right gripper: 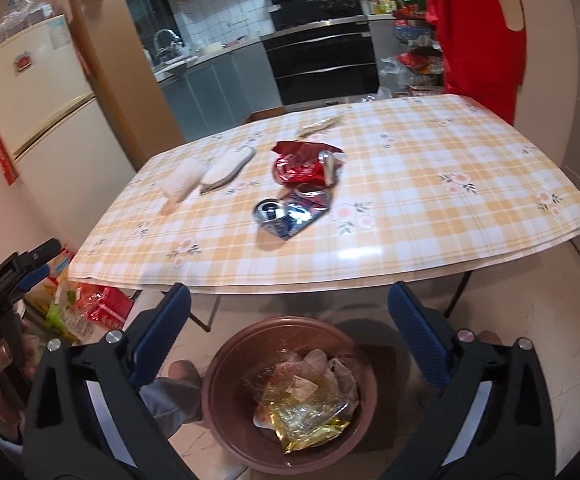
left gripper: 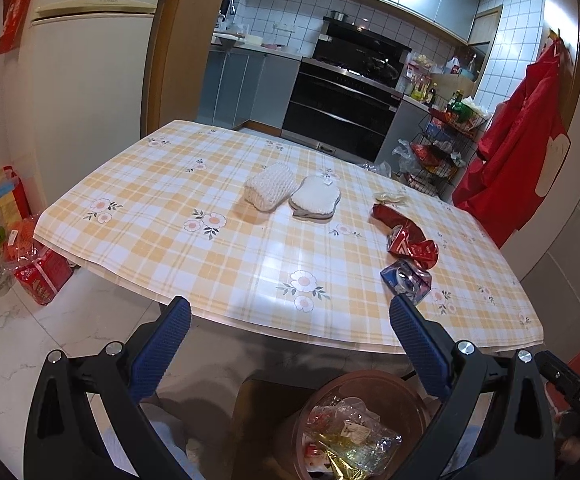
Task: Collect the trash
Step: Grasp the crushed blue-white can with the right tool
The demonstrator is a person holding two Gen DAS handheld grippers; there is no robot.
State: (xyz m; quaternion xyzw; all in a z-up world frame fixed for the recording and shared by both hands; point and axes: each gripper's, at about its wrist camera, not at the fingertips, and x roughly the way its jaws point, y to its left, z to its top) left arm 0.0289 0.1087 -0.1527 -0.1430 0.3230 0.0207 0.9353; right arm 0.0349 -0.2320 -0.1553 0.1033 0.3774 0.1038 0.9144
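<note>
Trash (clear and gold wrappers) fills a brown bin on the floor below the table edge. Right hand-held gripper tilts down over the bin, jaws spread, nothing between them. Left hand-held gripper also tilts down, released, empty. On the table: two crushed cans, one red wrapper, two white sponges.

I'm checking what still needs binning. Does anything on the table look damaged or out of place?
Yes. A crushed blue can lies flattened on its side on the checked tablecloth, and just behind it sits a crumpled red can and wrapper. Both look like trash. The bin below already holds clear wrappers.
</note>
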